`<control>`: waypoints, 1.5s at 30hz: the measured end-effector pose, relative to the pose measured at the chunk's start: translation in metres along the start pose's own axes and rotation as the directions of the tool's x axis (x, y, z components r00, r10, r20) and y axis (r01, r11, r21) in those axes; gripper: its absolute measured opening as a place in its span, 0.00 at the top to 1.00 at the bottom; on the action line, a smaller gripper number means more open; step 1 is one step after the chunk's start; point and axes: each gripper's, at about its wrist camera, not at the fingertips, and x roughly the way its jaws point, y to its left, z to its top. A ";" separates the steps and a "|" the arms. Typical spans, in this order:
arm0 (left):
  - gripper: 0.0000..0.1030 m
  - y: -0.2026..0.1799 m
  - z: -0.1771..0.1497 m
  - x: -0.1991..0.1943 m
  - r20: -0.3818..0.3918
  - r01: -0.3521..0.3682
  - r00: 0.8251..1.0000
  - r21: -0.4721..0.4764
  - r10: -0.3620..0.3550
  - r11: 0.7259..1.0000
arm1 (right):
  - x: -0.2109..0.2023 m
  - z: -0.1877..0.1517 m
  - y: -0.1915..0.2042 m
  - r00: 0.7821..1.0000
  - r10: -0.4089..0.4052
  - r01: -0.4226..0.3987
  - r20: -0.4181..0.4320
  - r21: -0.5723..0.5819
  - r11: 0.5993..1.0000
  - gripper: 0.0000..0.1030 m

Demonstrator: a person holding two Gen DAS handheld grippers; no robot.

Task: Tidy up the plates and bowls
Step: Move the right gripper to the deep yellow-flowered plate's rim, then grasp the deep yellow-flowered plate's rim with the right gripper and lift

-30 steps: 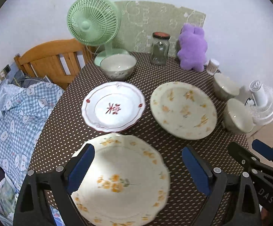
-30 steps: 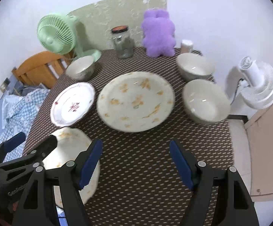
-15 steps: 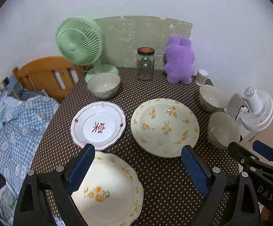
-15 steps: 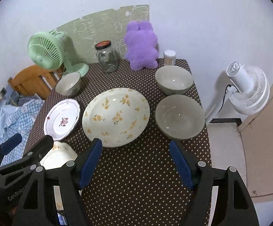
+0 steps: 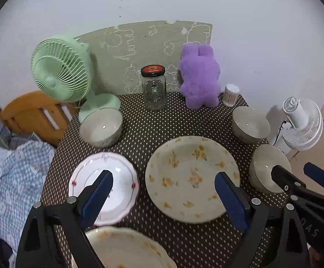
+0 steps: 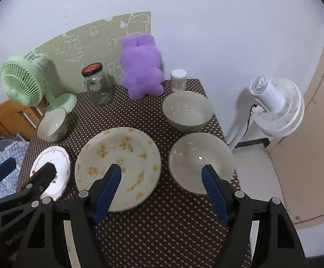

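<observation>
Across the dotted brown table (image 5: 173, 122) I see the crockery spread out, largest first: a big yellow-flowered plate (image 5: 191, 176) in the middle, a second flowered plate (image 5: 126, 248) at the near edge, a white red-trimmed plate (image 5: 117, 174) to its left, then two grey bowls (image 6: 187, 110) at the right edge and a small bowl (image 5: 101, 130) by the green fan (image 5: 61, 69). My left tongs (image 5: 163, 195) and right tongs (image 6: 160, 185) both hang spread wide, pinching nothing.

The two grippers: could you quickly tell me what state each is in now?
Left gripper: open, holding nothing.
Right gripper: open, holding nothing.
</observation>
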 end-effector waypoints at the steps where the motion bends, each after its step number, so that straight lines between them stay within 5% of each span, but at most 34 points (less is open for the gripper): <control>1: 0.10 0.002 0.004 0.007 -0.001 0.009 1.000 0.009 -0.009 1.000 | 0.006 0.003 0.002 1.000 -0.006 0.006 -0.006 0.012 1.000 0.25; 17: 0.13 0.002 0.034 0.100 -0.043 0.088 0.996 0.146 -0.082 0.985 | 0.078 0.021 0.014 0.996 -0.037 0.050 -0.085 0.161 0.986 0.25; 28: 0.17 0.005 0.023 0.165 -0.164 0.130 0.981 0.147 -0.106 0.981 | 0.128 0.011 0.023 0.986 -0.050 0.084 -0.160 0.215 0.973 0.25; 45: 0.28 -0.001 0.011 0.211 -0.255 0.151 0.961 0.155 -0.108 0.976 | 0.171 -0.009 0.030 0.967 -0.089 0.143 -0.238 0.220 0.965 0.30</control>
